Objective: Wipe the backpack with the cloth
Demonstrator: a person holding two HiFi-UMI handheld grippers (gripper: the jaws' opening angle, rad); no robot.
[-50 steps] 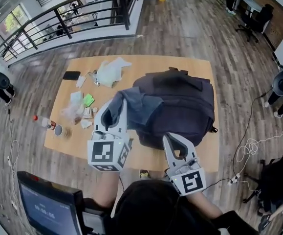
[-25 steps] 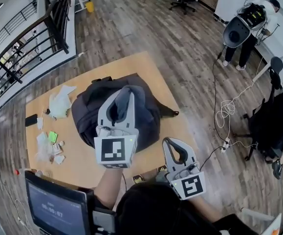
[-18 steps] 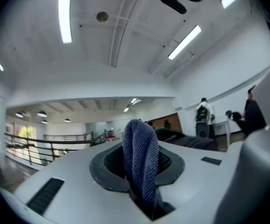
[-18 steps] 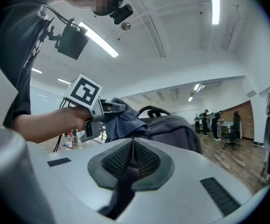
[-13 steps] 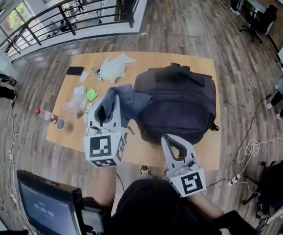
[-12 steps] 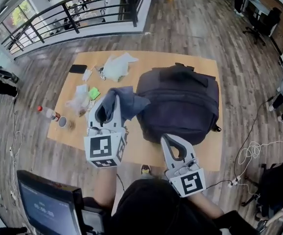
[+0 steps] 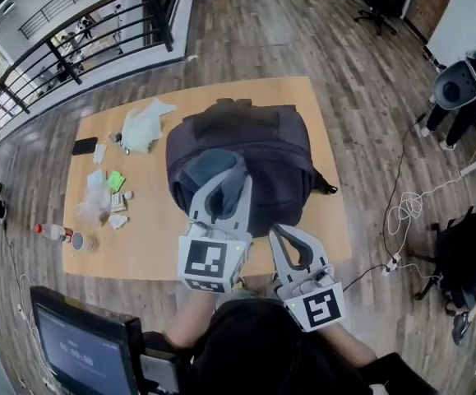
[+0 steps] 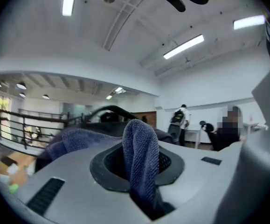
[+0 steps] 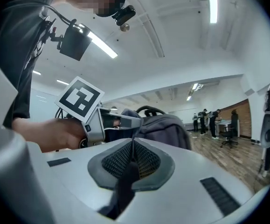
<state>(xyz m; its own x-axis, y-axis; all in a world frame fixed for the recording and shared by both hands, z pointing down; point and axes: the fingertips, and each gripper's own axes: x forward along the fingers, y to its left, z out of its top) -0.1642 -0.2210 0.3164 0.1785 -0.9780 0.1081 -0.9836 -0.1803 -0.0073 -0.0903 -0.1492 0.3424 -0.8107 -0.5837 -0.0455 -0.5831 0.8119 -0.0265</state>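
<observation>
A dark backpack (image 7: 258,151) lies flat on the wooden table (image 7: 324,220). My left gripper (image 7: 228,183) is shut on a blue-grey cloth (image 7: 211,169), which lies bunched on the backpack's near left part. In the left gripper view the cloth (image 8: 139,157) hangs folded between the pads, with the backpack's handle (image 8: 110,110) behind it. My right gripper (image 7: 288,235) hovers at the table's near edge, just short of the backpack, shut and holding nothing. From the right gripper view (image 9: 132,158) I see the backpack (image 9: 168,125) and the left gripper (image 9: 114,120) ahead.
The table's left part holds a white plastic bag (image 7: 143,126), a black phone (image 7: 84,146), a green packet (image 7: 116,179), a bottle (image 7: 53,231) and a cup (image 7: 80,241). A screen (image 7: 81,344) stands at lower left. Cables (image 7: 402,212) and a black bag (image 7: 468,253) lie on the floor at right.
My left gripper has carried the cloth from the table beside the backpack's left edge onto the backpack. The head view has swung. The right gripper stays shut near the table's front edge.
</observation>
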